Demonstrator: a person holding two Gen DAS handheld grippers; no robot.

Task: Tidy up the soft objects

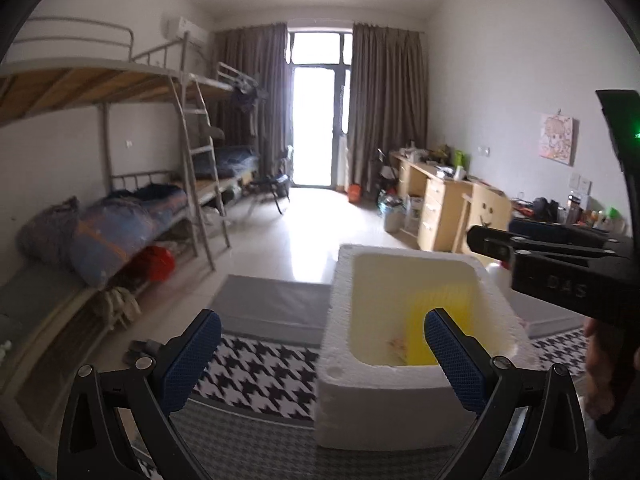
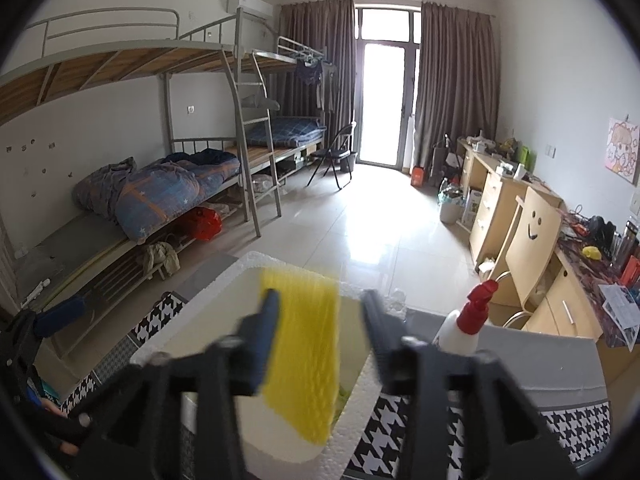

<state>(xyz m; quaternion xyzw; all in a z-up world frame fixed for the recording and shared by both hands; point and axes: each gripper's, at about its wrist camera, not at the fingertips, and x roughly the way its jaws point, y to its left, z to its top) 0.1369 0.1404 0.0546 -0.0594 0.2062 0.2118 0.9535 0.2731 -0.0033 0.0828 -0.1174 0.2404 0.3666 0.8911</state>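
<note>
In the right wrist view a yellow ribbed cloth (image 2: 304, 352) fills the lower centre of the frame, hanging down between the two fingers of the right gripper (image 2: 320, 304) and over the open white foam box (image 2: 352, 412). The jaws stand wide; the left finger's blue pad (image 2: 266, 332) lies against the cloth's edge, while the other finger is apart from it. The fingers are blurred, so whether the cloth is pinched, or merely dropping past them, I cannot tell.

In the left wrist view the same box (image 1: 340, 420) sits right of centre, and the cloth (image 1: 432, 320) shows inside it as a yellow smear against the far inner wall, with a small pale scrap beside it on the box floor, too blurred to name. The left gripper (image 1: 322, 348) is spread wide at the bottom of the frame, holding nothing, its right finger overlapping the box's near rim.

The box rests on a black-and-white houndstooth mat (image 1: 256, 372). At lower right of the right wrist view a white spray bottle (image 2: 464, 328) with a red trigger head stands just behind the gripper, its base hidden.
</note>
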